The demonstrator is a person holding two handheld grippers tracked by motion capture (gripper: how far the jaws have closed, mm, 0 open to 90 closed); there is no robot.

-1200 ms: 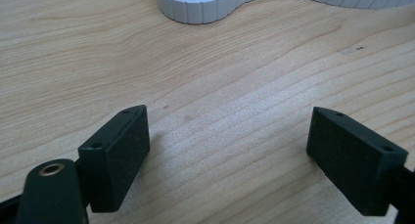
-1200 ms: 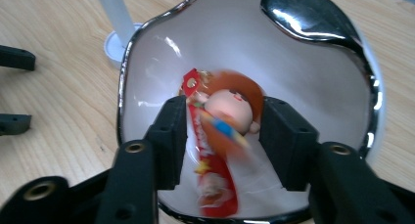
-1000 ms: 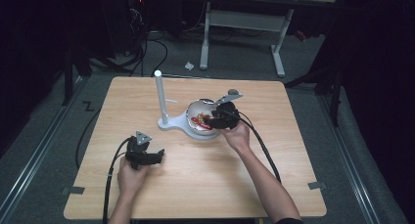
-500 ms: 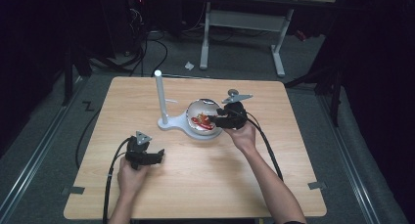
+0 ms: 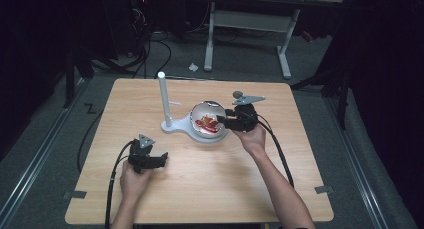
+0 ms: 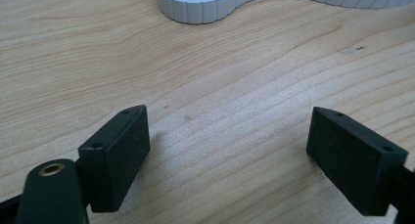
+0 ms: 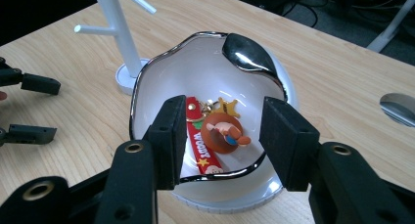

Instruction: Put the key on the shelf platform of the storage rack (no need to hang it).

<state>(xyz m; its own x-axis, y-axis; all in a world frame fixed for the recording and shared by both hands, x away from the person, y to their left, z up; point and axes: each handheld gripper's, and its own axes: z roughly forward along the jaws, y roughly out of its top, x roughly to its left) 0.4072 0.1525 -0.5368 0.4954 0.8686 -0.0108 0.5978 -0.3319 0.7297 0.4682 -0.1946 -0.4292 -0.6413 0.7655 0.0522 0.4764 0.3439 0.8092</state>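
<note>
A white bowl (image 5: 202,110) with a silver rim (image 7: 147,77) sits on the white stand's base. In it lies a keychain (image 7: 222,135): a red strap, an orange round figure and a gold star, seen as a red patch (image 5: 206,123) in the high view. My right gripper (image 5: 220,120) is at the bowl's right side. It is open (image 7: 226,119), with the jaws straddling the near rim above the keychain and nothing held. My left gripper (image 5: 163,159) rests low on the table at the front left, open (image 6: 227,131) over bare wood.
The white stand has an upright post (image 5: 163,96) with short pegs (image 7: 139,1) and a ribbed base (image 6: 203,9) just left of the bowl. My left gripper (image 7: 29,104) is in view at the left of the right gripper view. The wooden table (image 5: 215,184) has free room in front.
My right gripper has drawn back slightly to the right from over the bowl. The left gripper has stayed where it was.
</note>
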